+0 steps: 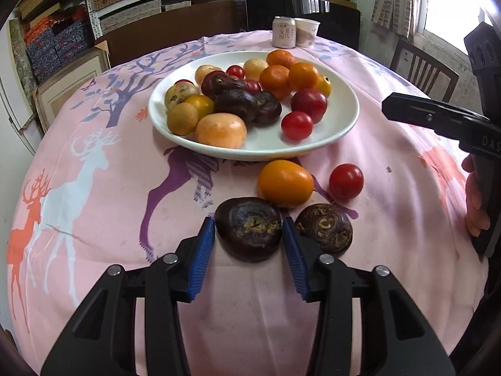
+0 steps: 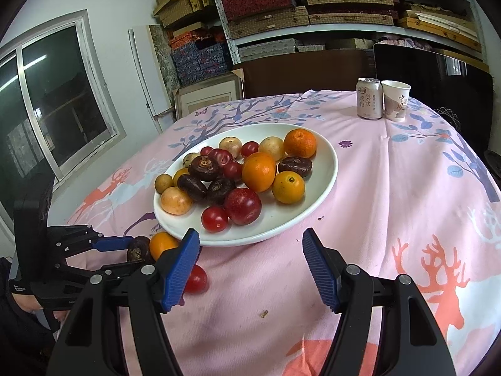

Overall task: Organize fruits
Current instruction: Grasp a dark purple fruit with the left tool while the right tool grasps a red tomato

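Water chestnut on the table sits between the left gripper's narrow jaws, seemingly touching both pads, long axis across the gap, while the right gripper's wide jaws hold nothing, 1 tomato beside them.

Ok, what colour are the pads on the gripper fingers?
Blue, ribbed pads on black fingers. Clearest in the left wrist view.

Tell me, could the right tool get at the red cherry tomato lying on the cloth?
Probably yes. The right tool is open and empty, and the cherry tomato lies just beside its left finger with nothing over it.
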`<state>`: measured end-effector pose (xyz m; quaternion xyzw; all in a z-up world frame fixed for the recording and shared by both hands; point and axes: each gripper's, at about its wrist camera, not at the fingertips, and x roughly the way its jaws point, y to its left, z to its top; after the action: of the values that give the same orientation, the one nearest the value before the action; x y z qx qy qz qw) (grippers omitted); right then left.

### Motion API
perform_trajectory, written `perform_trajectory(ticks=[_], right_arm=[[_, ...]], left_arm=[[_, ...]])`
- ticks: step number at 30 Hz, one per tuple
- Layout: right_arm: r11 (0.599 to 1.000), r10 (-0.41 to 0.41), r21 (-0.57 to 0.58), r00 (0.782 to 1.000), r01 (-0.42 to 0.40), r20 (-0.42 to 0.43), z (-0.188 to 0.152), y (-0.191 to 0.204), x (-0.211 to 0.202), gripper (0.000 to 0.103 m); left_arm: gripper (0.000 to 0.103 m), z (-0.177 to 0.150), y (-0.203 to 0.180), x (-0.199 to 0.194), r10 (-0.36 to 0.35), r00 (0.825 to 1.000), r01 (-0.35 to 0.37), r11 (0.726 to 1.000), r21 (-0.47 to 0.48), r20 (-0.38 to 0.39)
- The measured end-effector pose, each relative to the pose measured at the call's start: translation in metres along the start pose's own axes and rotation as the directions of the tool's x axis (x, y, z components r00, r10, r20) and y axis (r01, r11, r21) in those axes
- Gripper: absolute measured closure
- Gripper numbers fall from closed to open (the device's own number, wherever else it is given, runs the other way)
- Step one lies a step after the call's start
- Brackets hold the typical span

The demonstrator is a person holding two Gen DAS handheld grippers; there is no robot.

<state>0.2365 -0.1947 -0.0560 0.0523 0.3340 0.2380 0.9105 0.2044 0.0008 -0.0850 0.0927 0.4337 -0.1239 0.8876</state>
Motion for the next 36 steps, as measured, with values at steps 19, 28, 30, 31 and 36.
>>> perform_trajectory(ticks=[19,28,30,31,36], right_arm=[[0.975,0.094,-0.188,0.985,-0.12,-0.143,-0.013,0.042,0.017,0.034],[0.975,0.056,-0.2,0.973,-0.101,-0.222,-0.016,0.047,0.034,0.044],[0.971,0.057,-0.21,0.968,-0.111,-0.245,-0.017,0.052,0.038,0.051],[0.97,0.054,-0.216,0.965,-0.112,-0.256,-0.018,0.054,0.041,0.052],[0.972,0.057,-0.203,0.953,-0.122,-0.298,-0.019,0.054,0.05,0.069]], left_arm=[[0.059,-0.004,0.048,-0.018,-0.213,0.961,0.253,0.935,-0.248,0.178],[0.059,-0.003,0.048,-0.017,-0.213,0.964,0.247,0.939,-0.239,0.161],[0.059,-0.003,0.047,-0.018,-0.206,0.965,0.241,0.941,-0.239,0.163],[0.059,-0.002,0.047,-0.017,-0.206,0.965,0.241,0.941,-0.239,0.164],[0.059,-0.002,0.046,-0.017,-0.207,0.965,0.242,0.94,-0.24,0.163]])
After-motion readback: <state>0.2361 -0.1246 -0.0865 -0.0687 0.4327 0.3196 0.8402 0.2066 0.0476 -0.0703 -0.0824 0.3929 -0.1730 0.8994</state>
